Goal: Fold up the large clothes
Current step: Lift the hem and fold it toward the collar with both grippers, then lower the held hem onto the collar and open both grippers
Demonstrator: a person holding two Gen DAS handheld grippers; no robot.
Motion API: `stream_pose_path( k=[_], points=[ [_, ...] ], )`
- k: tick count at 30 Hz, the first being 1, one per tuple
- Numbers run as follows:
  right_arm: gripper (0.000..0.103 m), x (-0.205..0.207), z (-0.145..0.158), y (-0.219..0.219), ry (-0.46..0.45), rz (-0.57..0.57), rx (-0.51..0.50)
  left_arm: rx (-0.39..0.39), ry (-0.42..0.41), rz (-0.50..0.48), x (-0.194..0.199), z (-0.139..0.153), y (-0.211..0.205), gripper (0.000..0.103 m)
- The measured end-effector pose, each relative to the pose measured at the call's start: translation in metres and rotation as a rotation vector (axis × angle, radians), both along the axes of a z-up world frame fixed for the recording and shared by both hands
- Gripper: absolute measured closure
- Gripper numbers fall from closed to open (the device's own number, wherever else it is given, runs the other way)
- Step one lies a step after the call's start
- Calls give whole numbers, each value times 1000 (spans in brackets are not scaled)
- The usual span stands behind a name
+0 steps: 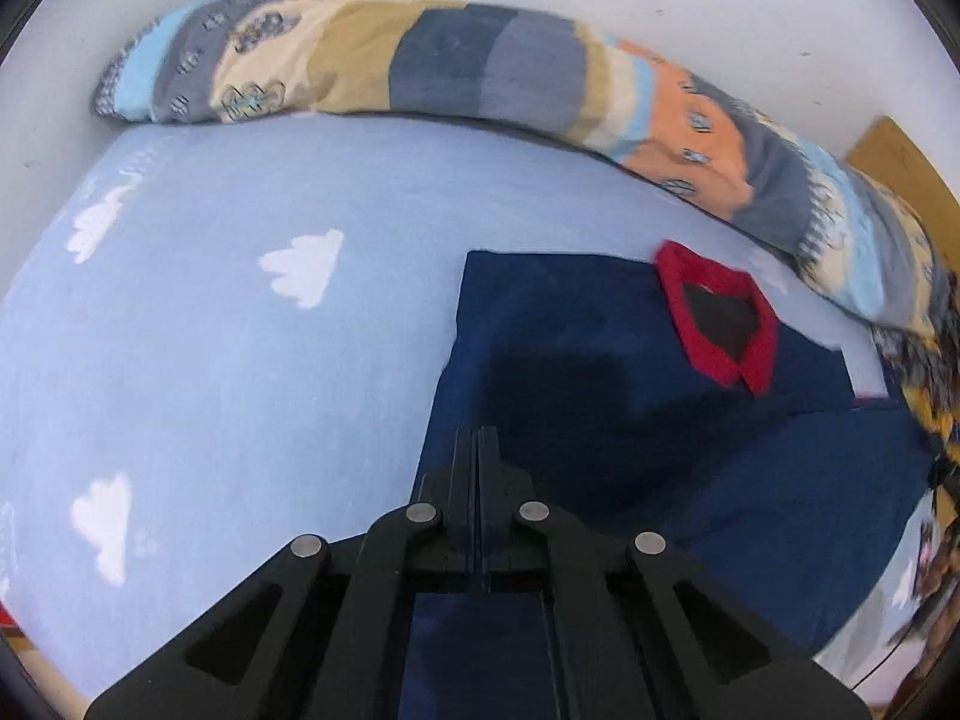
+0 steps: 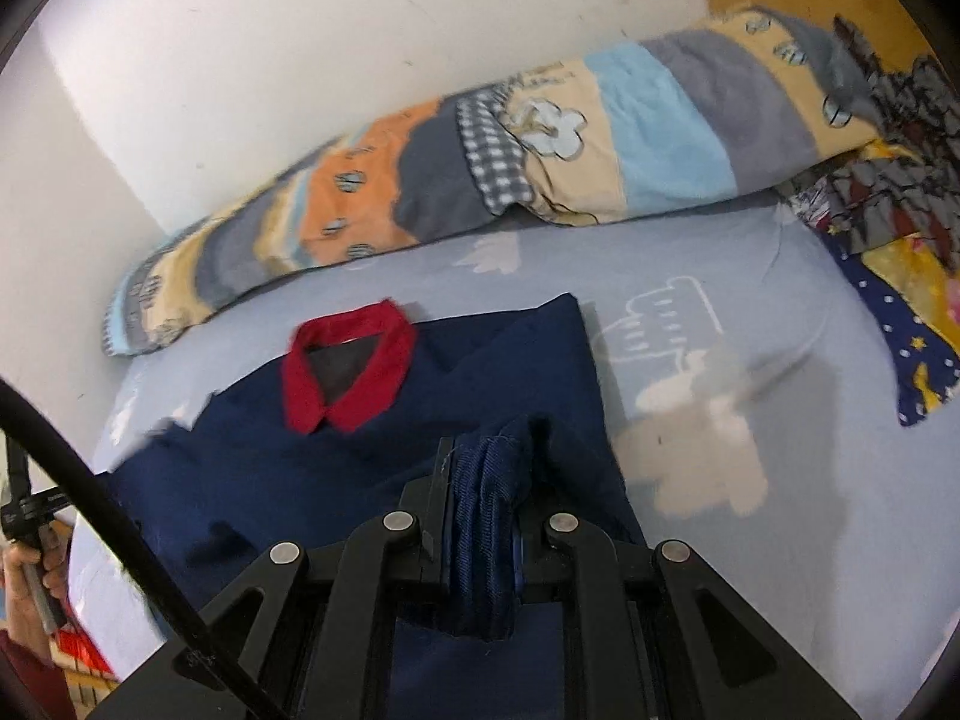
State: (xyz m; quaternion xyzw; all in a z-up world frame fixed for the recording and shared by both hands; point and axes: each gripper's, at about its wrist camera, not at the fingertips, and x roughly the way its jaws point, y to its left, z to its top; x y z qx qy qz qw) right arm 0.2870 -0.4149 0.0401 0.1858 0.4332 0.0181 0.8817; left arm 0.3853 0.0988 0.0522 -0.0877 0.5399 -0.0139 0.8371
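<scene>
1. Navy garment (image 2: 372, 450): a large dark-blue piece of twill-like woven cloth with a red fold-down collar (image 2: 351, 372) and a dark inner lining showing in the V of the neck. It lies spread on the bed (image 2: 750, 324), its collar end toward the far edge where the long pillow lies, and its outer edges look straight, with one side laid over in a flat panel.

2. Right gripper (image 2: 480, 468): its black jaws are clamped on a bunched, several-layer fold of the navy cloth, whose diagonal weave and a stitched hem edge are plain to see between the pads.

3. Left gripper (image 1: 478, 450): the black fingers are pressed fully together with no gap, and no cloth can be seen between them. It hangs above the garment near its left edge and casts a dark shadow on the fabric.

4. Bed sheet: smooth pale-blue cotton-like fabric printed with white cloud shapes and a white outline drawing; no writing on it can be read.

5. Long pillow (image 1: 456, 66): a soft bolster along the far edge of the bed against the white wall (image 2: 300, 30), in patchwork bands of grey, beige, light blue, orange and gingham, with small flower motifs.

6. Patterned bedding (image 2: 900, 300): a crumpled pile at the right far corner, dark blue with dots and stars, plus yellow.

7. Person's hand (image 2: 30, 576): at the left border of the right wrist view, gripping a handle.
</scene>
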Motion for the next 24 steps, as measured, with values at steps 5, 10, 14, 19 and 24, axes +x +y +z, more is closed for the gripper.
stream_pose_path(
  k=[5, 10, 14, 19, 24],
  points=[
    [90, 61, -43, -18, 49, -38, 63, -17, 46, 6, 53, -39, 3, 103],
    [90, 80, -62, -15, 60, -18, 54, -37, 6, -121, 55, -56, -2, 65],
    [90, 76, -65, -16, 59, -2, 44, -45, 4, -195, 50, -70, -10, 56],
    [90, 73, -66, -13, 62, 2, 20, -23, -7, -294, 39, -78, -30, 76],
    [90, 72, -67, -11, 63, 10, 14, 130, 19, -278, 46, -94, -46, 82]
  ],
)
